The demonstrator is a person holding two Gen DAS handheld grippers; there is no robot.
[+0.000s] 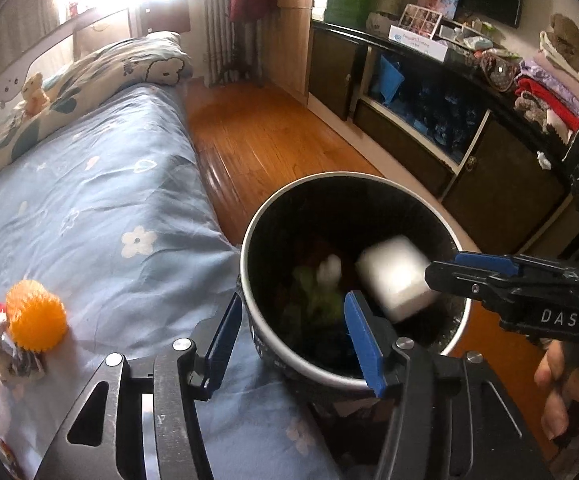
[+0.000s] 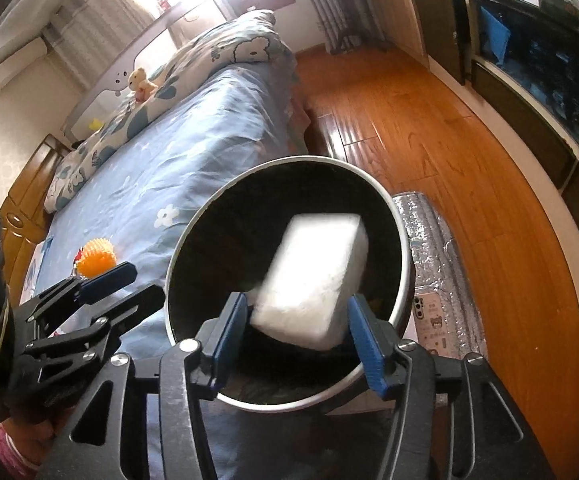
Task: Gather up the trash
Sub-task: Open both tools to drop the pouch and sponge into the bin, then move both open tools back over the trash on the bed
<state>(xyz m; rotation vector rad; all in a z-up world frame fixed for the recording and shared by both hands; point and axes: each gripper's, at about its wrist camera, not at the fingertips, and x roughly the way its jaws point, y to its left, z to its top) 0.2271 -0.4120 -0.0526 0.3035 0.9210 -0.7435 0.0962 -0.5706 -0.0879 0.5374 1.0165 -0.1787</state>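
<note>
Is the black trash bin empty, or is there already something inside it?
Not empty. In the left wrist view the trash bin already holds greenish and white scraps at its bottom. What they are is too blurred to tell.

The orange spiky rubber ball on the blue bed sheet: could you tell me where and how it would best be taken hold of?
Grip the orange spiky rubber ball across its widest middle, coming down from above. It is round, so any pair of opposite sides would serve, but crumpled wrappers lie against its lower left side, while the top and the right side over the blue bed sheet are free. Its soft spikes should help the pads hold.
</note>
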